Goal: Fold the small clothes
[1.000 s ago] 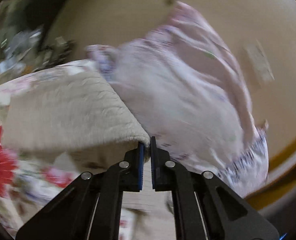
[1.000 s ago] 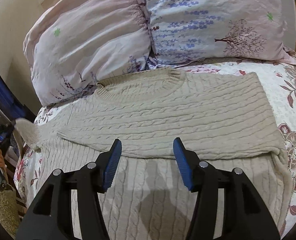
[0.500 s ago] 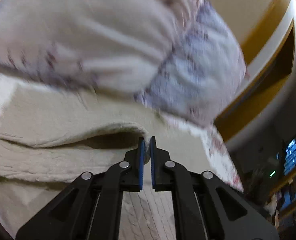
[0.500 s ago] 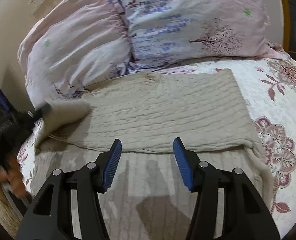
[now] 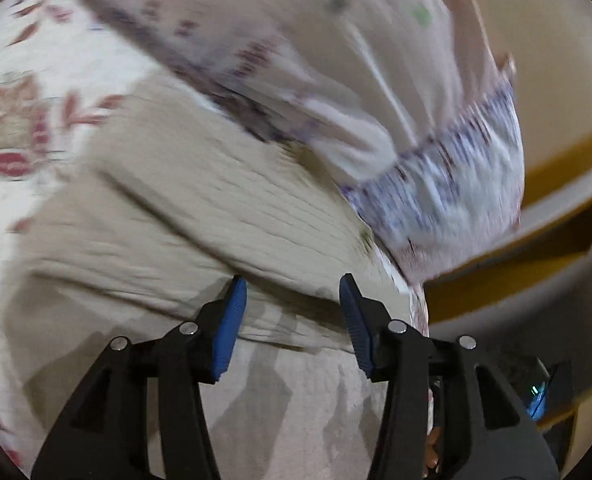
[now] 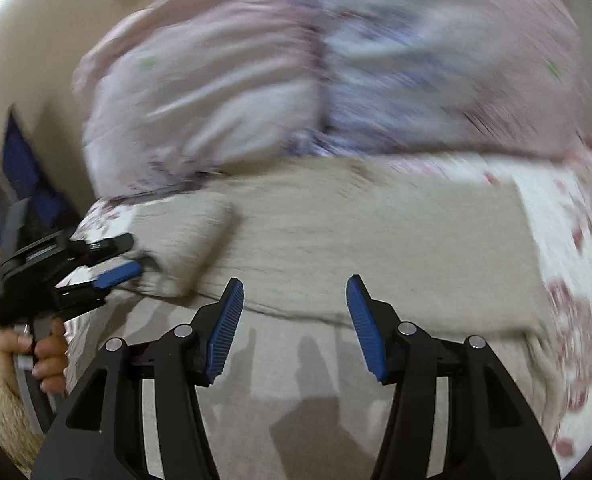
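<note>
While both views are blurred, beige cable-knit sweater [image 6: 376,240] lies flat on floral bedspread [image 6: 568,216], below two pink-lilac pillows [image 6: 316,80]. One sleeve [image 6: 191,240] lies folded over sweater body at its left side. Left gripper [image 5: 291,312] hovers over sweater, jaws wide apart, holding nothing; from right wrist view it [image 6: 115,260] is just beside folded sleeve, held by person's hand [image 6: 43,356]. Right gripper [image 6: 296,320] is above lower part of sweater, jaws wide apart, empty.
</note>
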### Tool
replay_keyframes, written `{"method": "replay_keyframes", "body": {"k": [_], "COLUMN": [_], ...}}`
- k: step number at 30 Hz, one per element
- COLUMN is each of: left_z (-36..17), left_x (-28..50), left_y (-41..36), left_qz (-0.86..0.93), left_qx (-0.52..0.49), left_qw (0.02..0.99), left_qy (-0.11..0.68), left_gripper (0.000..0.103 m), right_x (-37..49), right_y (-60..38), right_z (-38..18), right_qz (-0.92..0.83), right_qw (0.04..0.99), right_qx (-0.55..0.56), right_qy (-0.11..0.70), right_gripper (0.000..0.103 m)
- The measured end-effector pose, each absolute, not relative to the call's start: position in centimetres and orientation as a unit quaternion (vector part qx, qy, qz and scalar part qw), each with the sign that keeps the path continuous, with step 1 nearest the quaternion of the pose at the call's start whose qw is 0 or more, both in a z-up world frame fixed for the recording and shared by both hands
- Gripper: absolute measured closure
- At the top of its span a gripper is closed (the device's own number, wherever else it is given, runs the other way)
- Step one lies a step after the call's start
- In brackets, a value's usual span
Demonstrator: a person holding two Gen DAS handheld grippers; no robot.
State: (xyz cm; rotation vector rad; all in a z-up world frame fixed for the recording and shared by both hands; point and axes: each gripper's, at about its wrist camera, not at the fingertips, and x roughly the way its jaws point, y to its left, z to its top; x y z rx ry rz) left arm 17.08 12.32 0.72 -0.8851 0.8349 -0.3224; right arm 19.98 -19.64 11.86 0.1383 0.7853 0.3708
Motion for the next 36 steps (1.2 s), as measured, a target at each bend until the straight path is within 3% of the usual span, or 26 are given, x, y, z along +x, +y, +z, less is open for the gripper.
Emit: {"method": "replay_keyframes", "body": {"k": [6,11,15,16,17,20,29,33,36], "left_z": [0.0,-0.8,-1.1,-1.1,-1.2,-1.3,-0.9,-0.6,-0.3], "left_x": [15.7,15.3,15.1,15.1,15.1,15.0,15.1,15.1,15.2], "left_y": [16.5,18.1,18.7,18.7,18.8,18.8,18.0,17.5,16.8], "left_qz": [-0.099,-0.084,-0.086,-0.087,-0.087,-0.088,-0.085,-0.092,-0.097], "left_qx": [-0.446,-0.458,-0.467,-0.468,-0.469,-0.467,-0.436,-0.421,-0.404], "left_qw": [0.807,0.802,0.797,0.797,0.797,0.798,0.814,0.823,0.831], "left_qy": [0.375,0.374,0.372,0.372,0.372,0.371,0.373,0.371,0.370], "left_gripper": [0.052,0.052,0.054,0.055,0.056,0.057,0.055,0.047,0.039], "right_x": [20.4,21.9,23.0,23.4,23.7,24.1,23.9,21.7,20.9], "right_y": [-10.1,-3.0,0.1,0.5,0.3,-0.6,-13.5,-21.7,-24.7], "right_z": [13.7,11.2,9.0,8.3,7.8,7.6,12.4,10.6,7.4], "right_qz": [0.302,0.337,0.331,0.324,0.319,0.324,0.220,0.132,0.118], "right_qw": [0.895,0.863,0.849,0.846,0.845,0.851,0.912,0.905,0.868], "right_qx": [-0.067,-0.169,-0.219,-0.227,-0.229,-0.188,0.077,0.190,0.233], "right_qy": [0.321,0.336,0.350,0.357,0.363,0.369,0.337,0.356,0.422], "right_gripper": [0.051,0.060,0.061,0.064,0.076,0.092,0.094,0.094,0.093]}}
